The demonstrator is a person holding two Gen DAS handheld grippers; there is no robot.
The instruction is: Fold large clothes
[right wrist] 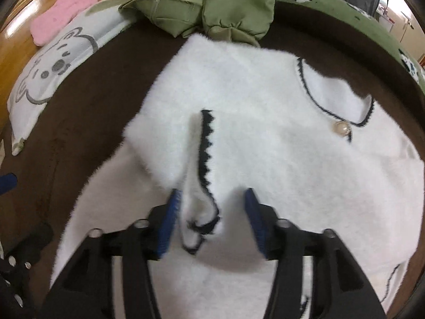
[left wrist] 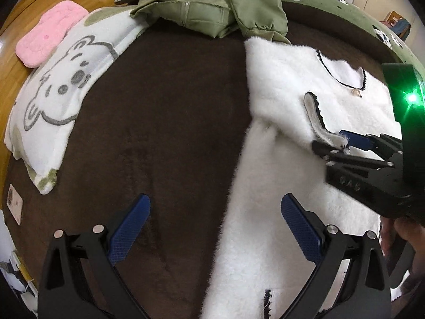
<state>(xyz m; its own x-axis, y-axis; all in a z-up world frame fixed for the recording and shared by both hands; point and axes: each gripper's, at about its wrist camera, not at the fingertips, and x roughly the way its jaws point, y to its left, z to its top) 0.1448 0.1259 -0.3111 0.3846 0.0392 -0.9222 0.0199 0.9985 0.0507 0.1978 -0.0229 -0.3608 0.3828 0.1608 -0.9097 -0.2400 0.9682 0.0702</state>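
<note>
A fluffy white cardigan (left wrist: 287, 93) (right wrist: 252, 101) with black scalloped trim and a pearl button (right wrist: 341, 129) lies flat on a dark brown blanket (left wrist: 164, 111). One sleeve is folded across its body, and the black-edged cuff (right wrist: 202, 212) lies between the jaws of my right gripper (right wrist: 211, 220). The jaws stand apart around the cuff and do not pinch it. In the left wrist view the right gripper (left wrist: 336, 143) sits at that cuff (left wrist: 316, 117). My left gripper (left wrist: 215, 228) is wide open and empty above the cardigan's left edge.
A green jacket (left wrist: 212, 8) (right wrist: 209, 2) is heaped at the far end, touching the cardigan's top. A white bear-print blanket (left wrist: 58, 90) and a pink cushion (left wrist: 50, 37) lie at the left by the wooden edge. A green patterned cover (left wrist: 353, 18) rims the right.
</note>
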